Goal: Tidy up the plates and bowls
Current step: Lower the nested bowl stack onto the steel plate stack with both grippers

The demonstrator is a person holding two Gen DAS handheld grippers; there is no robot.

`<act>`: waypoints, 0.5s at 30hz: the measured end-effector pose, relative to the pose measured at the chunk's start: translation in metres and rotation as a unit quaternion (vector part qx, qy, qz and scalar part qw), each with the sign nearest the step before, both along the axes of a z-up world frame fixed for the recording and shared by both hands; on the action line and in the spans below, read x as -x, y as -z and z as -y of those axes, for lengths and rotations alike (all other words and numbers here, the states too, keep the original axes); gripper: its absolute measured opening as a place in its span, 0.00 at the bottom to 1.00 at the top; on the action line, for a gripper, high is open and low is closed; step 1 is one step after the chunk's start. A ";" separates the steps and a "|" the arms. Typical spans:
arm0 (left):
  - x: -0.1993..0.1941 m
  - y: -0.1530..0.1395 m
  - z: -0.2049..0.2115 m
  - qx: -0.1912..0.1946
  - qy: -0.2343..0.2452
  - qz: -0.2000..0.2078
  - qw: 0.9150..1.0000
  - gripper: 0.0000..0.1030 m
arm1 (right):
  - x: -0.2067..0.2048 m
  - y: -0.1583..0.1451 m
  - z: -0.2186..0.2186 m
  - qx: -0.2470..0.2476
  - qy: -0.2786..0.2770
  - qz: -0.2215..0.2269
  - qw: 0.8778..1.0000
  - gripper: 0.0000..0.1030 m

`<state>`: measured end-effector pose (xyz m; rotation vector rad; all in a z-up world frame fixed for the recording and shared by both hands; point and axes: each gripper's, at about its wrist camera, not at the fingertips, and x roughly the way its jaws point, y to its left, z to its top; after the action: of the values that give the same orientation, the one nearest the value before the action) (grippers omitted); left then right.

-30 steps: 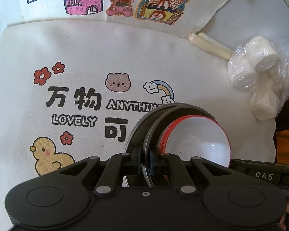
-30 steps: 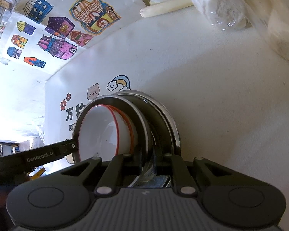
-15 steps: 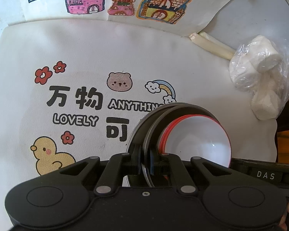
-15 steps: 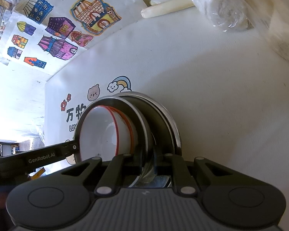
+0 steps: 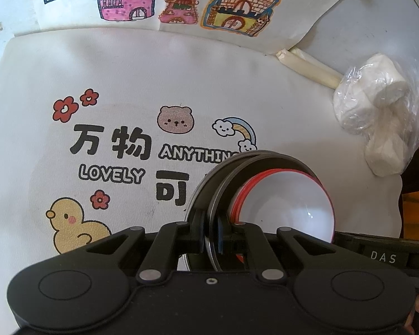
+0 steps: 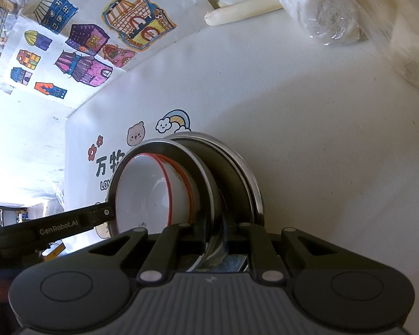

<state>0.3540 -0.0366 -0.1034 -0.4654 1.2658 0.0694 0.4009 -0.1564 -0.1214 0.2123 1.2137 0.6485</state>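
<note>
A stack of two metal plates (image 5: 223,178) with a white red-rimmed bowl (image 5: 287,203) on top is held above the white cartoon mat (image 5: 125,83). My left gripper (image 5: 211,240) is shut on the plates' rim on one side. My right gripper (image 6: 213,240) is shut on the plates' rim (image 6: 204,173) on the opposite side. The bowl (image 6: 150,192) sits inside the upper plate. Each gripper's body shows in the other's view.
A clear bag of white rolls (image 5: 382,111) lies at the mat's right edge, with a white stick-like roll (image 5: 307,67) beside it. Coloured house drawings on paper (image 5: 181,0) lie beyond the mat. The mat's printed middle lies below the stack.
The stack and both grippers have shifted very slightly nearer; the mat print has slid a little in view. Both grips are unchanged.
</note>
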 end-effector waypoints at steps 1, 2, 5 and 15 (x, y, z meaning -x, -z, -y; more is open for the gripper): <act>0.000 0.000 0.000 0.000 -0.001 0.000 1.000 0.08 | 0.000 0.000 0.000 0.001 0.000 0.001 1.000 0.14; 0.000 -0.001 0.001 -0.001 -0.001 0.000 1.000 0.08 | 0.001 0.000 0.000 0.001 0.001 0.001 1.000 0.14; 0.000 -0.001 0.001 -0.002 -0.001 0.000 1.000 0.08 | 0.001 0.000 0.000 0.000 0.002 0.001 1.000 0.14; 0.000 -0.002 0.001 -0.003 -0.001 0.001 1.000 0.08 | 0.000 0.000 0.001 -0.001 0.002 0.000 1.000 0.14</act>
<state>0.3538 -0.0378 -0.1017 -0.4612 1.2637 0.0749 0.4006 -0.1573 -0.1209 0.2175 1.2123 0.6463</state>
